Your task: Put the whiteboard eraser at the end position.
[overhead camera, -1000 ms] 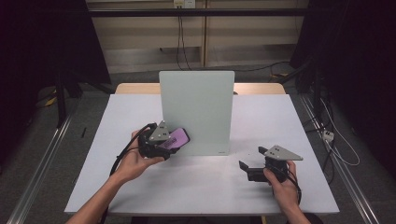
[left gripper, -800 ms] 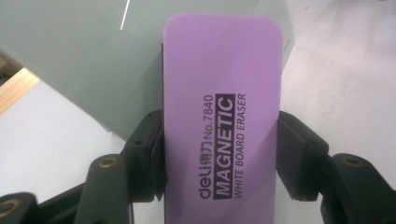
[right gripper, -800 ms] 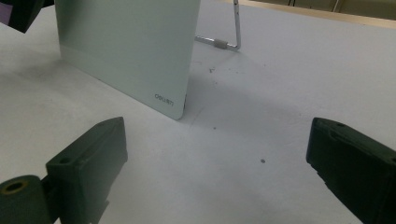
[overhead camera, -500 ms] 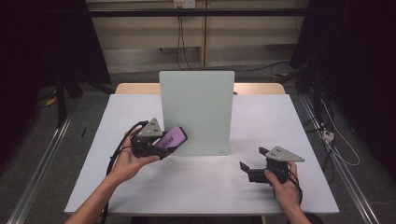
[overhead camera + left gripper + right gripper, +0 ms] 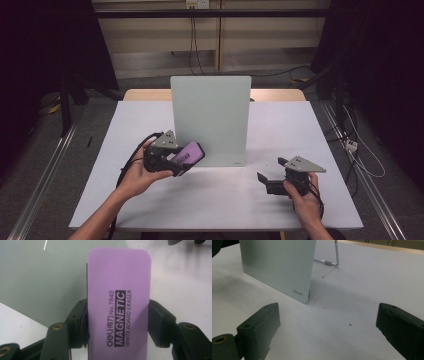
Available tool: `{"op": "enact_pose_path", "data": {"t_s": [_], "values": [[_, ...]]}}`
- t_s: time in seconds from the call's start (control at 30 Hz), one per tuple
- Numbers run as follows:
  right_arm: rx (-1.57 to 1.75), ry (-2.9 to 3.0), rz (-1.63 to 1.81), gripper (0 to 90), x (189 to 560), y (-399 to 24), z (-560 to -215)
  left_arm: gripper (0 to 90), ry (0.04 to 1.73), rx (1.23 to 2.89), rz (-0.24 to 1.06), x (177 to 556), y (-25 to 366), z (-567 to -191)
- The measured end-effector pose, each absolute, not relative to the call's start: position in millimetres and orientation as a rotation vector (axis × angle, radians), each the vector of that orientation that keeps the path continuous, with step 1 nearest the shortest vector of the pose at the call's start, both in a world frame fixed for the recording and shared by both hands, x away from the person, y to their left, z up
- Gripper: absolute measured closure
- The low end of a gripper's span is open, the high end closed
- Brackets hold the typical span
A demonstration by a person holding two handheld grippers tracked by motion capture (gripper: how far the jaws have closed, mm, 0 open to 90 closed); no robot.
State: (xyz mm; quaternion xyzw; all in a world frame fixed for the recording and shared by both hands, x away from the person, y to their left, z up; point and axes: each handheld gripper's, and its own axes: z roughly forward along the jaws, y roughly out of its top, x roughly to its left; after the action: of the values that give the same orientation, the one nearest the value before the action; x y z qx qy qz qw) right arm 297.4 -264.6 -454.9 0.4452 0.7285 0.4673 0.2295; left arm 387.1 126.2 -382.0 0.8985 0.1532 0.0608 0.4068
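A purple magnetic whiteboard eraser (image 5: 119, 302) is clamped by its long sides between the jaws of my left gripper (image 5: 118, 323). From above, that eraser (image 5: 189, 153) sticks out of the left gripper (image 5: 181, 161) toward the lower left part of a pale upright whiteboard (image 5: 210, 117) standing mid-table. Whether the eraser touches the board I cannot tell. My right gripper (image 5: 270, 175) rests low on the table to the board's right, jaws wide apart and empty; its own view has the gripper (image 5: 329, 327) facing the board's lower corner (image 5: 279, 267).
The white table (image 5: 280, 205) has bare surface in front of the board and on both sides. A metal stand leg (image 5: 331, 260) props the board from behind. Cables trail from both grippers. Dark floor and rails surround the table.
My left hand drew back a little to the left with the eraser, then came right again, close to where it began. The right gripper has stayed still.
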Motion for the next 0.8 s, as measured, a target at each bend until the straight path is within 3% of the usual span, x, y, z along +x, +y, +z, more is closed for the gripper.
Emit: {"op": "enact_pose_path", "data": {"t_s": [0.47, 0.8], "values": [[1.213, 2.008, 1.311, 5.5, 297, -267, -454, 40.9, 0.429, 2.314, 0.102, 380, 122, -376], [1.212, 2.008, 1.308, 5.6, 297, -267, -454, 40.9, 0.36, 2.389, 0.08, 374, 107, -376]]}}
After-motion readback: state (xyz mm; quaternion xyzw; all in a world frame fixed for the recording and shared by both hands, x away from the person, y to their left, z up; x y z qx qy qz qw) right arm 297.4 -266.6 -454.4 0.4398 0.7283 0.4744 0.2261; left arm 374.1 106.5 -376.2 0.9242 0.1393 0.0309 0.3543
